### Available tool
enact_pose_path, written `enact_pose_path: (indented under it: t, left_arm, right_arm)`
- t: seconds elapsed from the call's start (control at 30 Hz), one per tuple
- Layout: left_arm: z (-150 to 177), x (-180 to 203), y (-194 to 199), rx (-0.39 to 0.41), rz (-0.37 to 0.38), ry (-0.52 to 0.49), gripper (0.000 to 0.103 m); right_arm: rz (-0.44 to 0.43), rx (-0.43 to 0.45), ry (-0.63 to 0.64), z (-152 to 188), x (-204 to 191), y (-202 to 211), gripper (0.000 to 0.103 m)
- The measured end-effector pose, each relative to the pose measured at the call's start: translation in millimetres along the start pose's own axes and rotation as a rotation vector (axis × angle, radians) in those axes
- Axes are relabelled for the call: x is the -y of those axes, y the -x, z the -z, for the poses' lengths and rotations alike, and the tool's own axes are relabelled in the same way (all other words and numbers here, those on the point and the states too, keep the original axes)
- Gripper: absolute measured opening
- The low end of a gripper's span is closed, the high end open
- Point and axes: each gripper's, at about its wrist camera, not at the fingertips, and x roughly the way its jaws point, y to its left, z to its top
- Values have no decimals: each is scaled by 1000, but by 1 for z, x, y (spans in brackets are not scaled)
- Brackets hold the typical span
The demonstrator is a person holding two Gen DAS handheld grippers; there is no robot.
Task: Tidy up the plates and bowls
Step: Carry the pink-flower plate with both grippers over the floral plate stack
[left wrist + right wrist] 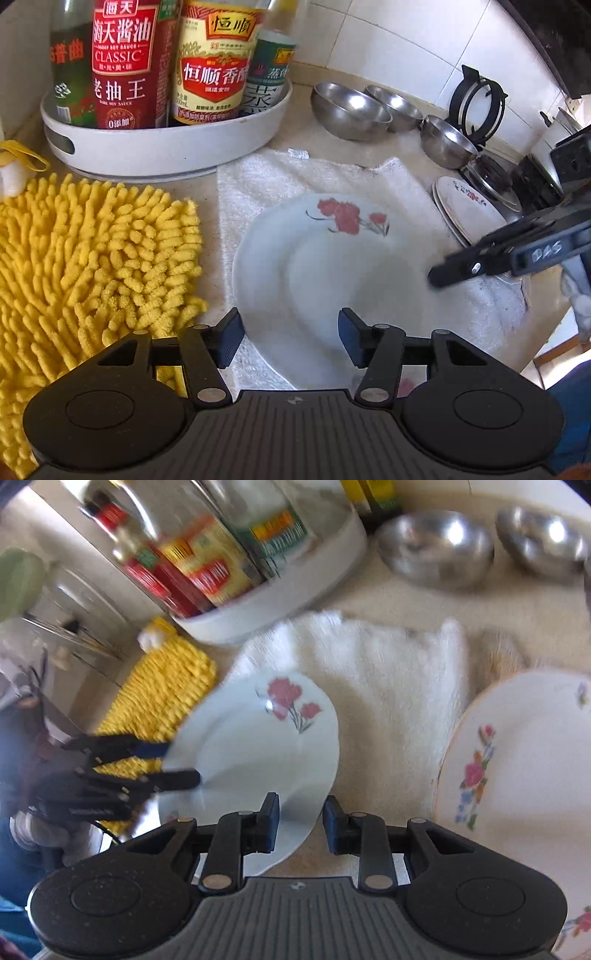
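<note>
Rose-print plate (332, 266), lying on white towel (258, 177) on counter (314, 140): both hand-held grippers, left (290, 339) and right (301, 825), open around opposite rims, gripping nothing yet, seemingly poised for a two-sided lift toward the plate stack (517, 760).

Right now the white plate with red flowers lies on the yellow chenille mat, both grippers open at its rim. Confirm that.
Wrong in one respect: the white plate with red flowers lies on the white towel, not the yellow chenille mat beside it, as the left wrist view shows. The left gripper and right gripper are indeed open at its rim.
</note>
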Motion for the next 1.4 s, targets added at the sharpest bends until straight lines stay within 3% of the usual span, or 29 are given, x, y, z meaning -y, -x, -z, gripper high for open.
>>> enact_pose_path:
  t: [0.1,0.2,0.93,1.4]
  left_arm:
    - [-4,-1,11,44,38,33,61]
    - [-12,5,15,86,30,5,61]
    - [-40,38,15,157,56,-34,63]
    - [-71,91,-2,175,148,-158,65]
  right_arm:
    - [-24,53,-7,-2,1,18,31]
    - [-8,52,-20,-2,5,18,30]
    - [29,162,-18,5,16,59,31]
    - [105,283,-91,23,44,115,31]
